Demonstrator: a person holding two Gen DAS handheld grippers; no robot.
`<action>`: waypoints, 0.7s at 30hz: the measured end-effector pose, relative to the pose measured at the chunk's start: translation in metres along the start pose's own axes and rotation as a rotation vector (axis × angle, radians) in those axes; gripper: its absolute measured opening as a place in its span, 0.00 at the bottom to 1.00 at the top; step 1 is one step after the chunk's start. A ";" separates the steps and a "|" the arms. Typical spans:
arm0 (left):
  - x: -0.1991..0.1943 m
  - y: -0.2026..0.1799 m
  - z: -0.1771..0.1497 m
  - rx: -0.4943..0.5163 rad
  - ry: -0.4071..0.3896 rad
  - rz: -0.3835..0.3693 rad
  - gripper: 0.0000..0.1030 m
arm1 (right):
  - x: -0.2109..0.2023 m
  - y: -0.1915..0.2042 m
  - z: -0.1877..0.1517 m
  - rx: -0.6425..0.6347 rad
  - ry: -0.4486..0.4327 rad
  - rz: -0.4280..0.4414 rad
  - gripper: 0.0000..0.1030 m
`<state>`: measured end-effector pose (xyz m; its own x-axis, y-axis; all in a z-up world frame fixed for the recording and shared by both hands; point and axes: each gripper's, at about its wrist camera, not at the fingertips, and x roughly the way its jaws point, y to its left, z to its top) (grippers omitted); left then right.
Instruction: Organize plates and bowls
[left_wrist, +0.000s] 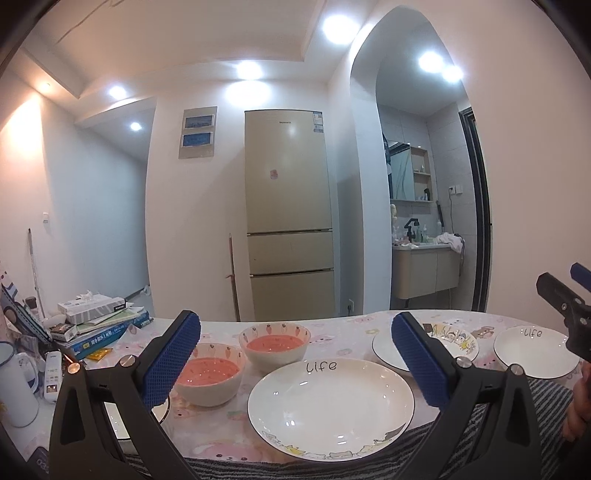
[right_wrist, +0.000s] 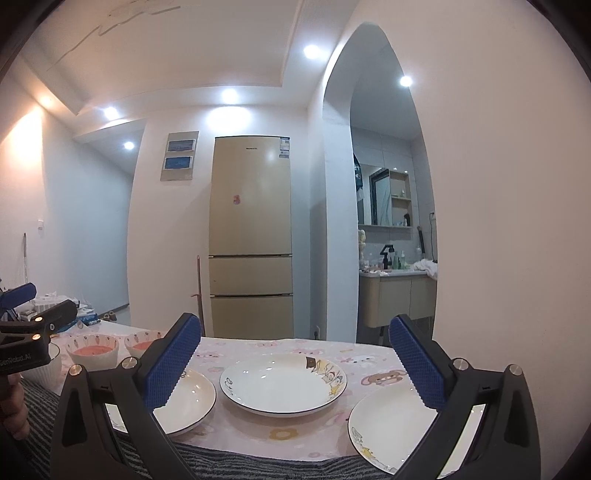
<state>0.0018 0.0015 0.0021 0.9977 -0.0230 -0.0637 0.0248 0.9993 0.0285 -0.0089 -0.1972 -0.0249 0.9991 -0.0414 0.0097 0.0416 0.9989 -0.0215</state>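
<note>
Both grippers (left_wrist: 295, 363) (right_wrist: 294, 363) agape (empty) above plates (left_wrist: 330, 408)

Two bowls (left_wrist: 208, 373) (left_wrist: 275, 345) sit side by side on the table (left_wrist: 332, 328), left of three plates (left_wrist: 330, 408) (left_wrist: 424, 347) (left_wrist: 535, 350). A stack of books (left_wrist: 103, 326) lies at the table's left end, and a refrigerator (left_wrist: 290, 218) stands behind the table.

Right plate (right_wrist: 391, 424) is cut off behind the gripper finger (right_wrist: 417, 362).

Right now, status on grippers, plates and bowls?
Left gripper open, empty, above near plate. Right gripper open, empty, over middle plate. Two pink bowls unstacked, left. Nothing between the fingers and the dishes.
</note>
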 end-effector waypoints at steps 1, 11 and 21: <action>-0.001 0.000 0.000 -0.001 -0.006 -0.001 1.00 | 0.000 -0.001 -0.001 0.002 0.000 0.000 1.00; -0.006 0.000 0.002 -0.002 -0.025 -0.001 1.00 | -0.004 0.006 -0.002 -0.032 -0.037 0.004 1.00; -0.013 -0.004 0.003 0.021 -0.058 0.004 1.00 | 0.000 0.006 -0.004 -0.027 0.000 0.002 1.00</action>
<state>-0.0107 -0.0026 0.0054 0.9998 -0.0211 -0.0052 0.0214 0.9985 0.0495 -0.0084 -0.1918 -0.0290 0.9992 -0.0394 0.0094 0.0398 0.9981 -0.0481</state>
